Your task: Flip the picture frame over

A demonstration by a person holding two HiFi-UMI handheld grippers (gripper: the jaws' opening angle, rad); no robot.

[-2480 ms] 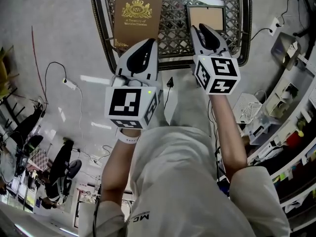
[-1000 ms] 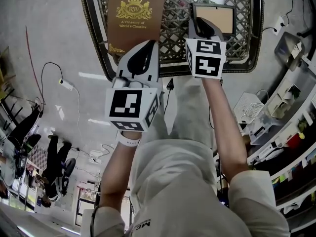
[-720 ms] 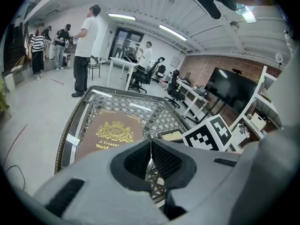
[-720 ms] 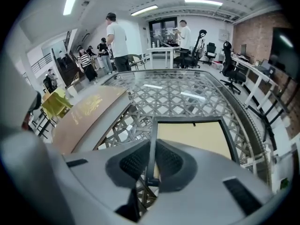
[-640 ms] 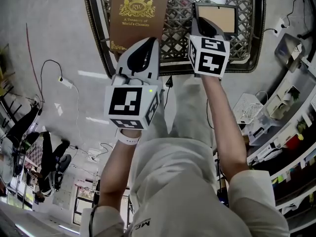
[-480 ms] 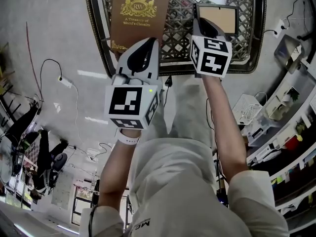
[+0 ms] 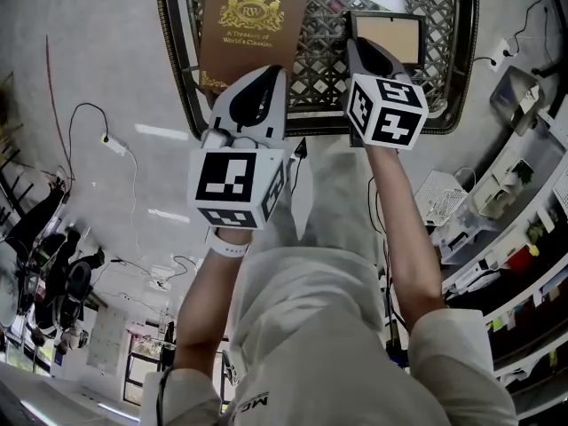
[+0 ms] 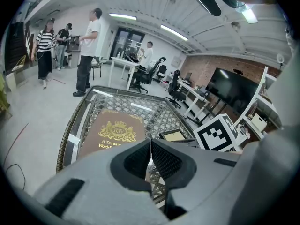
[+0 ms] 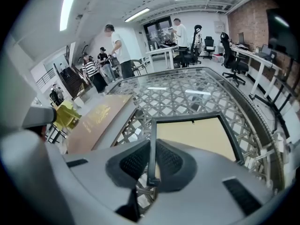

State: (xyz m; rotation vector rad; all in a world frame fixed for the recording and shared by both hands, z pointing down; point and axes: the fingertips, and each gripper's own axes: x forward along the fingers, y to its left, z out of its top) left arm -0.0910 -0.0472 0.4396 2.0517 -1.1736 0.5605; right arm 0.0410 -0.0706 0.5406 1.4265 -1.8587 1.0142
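Note:
The picture frame (image 7: 388, 35) is black with a tan panel facing up and lies on the lattice table (image 7: 444, 69) at the right. My right gripper (image 7: 358, 50) is shut on the frame's left rail near its near corner. In the right gripper view the rail (image 9: 151, 139) runs between the two pads of my right gripper (image 9: 151, 149). My left gripper (image 7: 263, 76) hovers over the table's near edge, shut with nothing in it. In the left gripper view the frame (image 8: 174, 135) lies to the right of my left gripper (image 8: 150, 150).
A large brown book with gold print (image 7: 251, 23) lies on the table left of the frame, just past my left gripper. The table has a raised dark rim (image 9: 262, 111). Cables lie on the floor (image 7: 106, 140). People stand far off in the room (image 8: 89, 50).
My right gripper has moved forward onto the frame's left edge and closed on it, then rolled a little. The left gripper has stayed where it was.

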